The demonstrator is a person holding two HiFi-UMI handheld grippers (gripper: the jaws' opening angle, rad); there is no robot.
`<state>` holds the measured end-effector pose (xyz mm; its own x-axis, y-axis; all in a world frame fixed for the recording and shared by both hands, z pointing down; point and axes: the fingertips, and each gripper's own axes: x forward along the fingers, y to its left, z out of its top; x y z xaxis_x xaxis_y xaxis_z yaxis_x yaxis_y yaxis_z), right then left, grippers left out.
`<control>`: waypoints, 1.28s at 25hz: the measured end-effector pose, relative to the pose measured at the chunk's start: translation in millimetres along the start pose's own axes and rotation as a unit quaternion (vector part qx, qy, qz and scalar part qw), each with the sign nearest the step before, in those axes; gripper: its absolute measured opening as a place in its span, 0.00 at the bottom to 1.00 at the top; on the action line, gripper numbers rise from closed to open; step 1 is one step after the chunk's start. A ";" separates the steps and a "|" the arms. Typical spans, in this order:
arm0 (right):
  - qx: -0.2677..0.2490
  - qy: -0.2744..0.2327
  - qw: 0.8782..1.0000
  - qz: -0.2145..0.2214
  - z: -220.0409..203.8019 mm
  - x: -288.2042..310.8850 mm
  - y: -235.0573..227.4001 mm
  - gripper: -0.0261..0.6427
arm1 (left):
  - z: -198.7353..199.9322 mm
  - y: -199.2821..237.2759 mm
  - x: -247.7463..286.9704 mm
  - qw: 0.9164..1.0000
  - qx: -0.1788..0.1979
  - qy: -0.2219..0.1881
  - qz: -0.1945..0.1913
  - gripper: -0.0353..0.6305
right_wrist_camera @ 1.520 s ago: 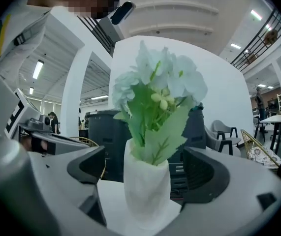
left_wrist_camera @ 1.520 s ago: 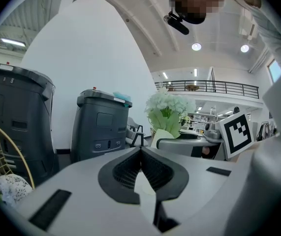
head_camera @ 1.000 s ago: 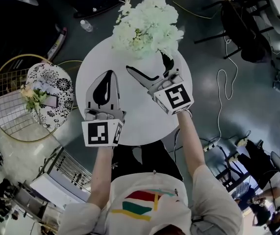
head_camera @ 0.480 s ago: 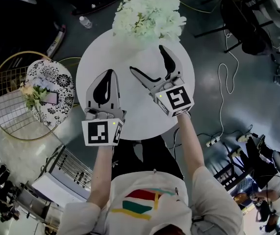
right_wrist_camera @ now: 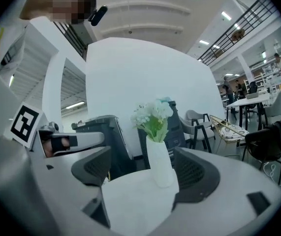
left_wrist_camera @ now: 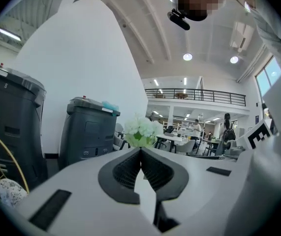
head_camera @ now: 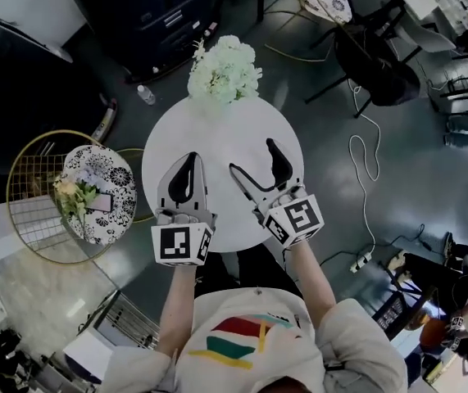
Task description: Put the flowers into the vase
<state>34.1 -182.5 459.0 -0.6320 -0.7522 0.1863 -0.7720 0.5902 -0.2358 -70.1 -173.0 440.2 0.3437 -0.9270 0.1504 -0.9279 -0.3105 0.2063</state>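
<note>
Round white table, vase (upright) at far edge, holding flowers

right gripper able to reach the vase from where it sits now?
Probably yes. The right gripper is open and empty, its jaws having just closed slightly, and it is aimed at the vase; only bare table lies between.

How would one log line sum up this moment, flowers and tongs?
flowers: in vase, far table edge | left tongs: shut, empty | right tongs: open, just closed slightly, nothing between

round white table, gold wire chair with floral cushion beside it, bottle on dark floor
</note>
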 end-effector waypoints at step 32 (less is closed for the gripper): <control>-0.080 -0.153 0.977 -0.127 170.0 -135.7 30.6 0.06 | 154.5 -78.2 -38.9 0.985 0.099 -0.124 -0.074 0.06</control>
<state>107.7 -112.2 264.4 -0.3881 -0.9180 -0.0811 -0.9172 0.3934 -0.0628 -33.2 -145.2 268.9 0.4542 -0.8837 -0.1132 -0.8887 -0.4584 0.0124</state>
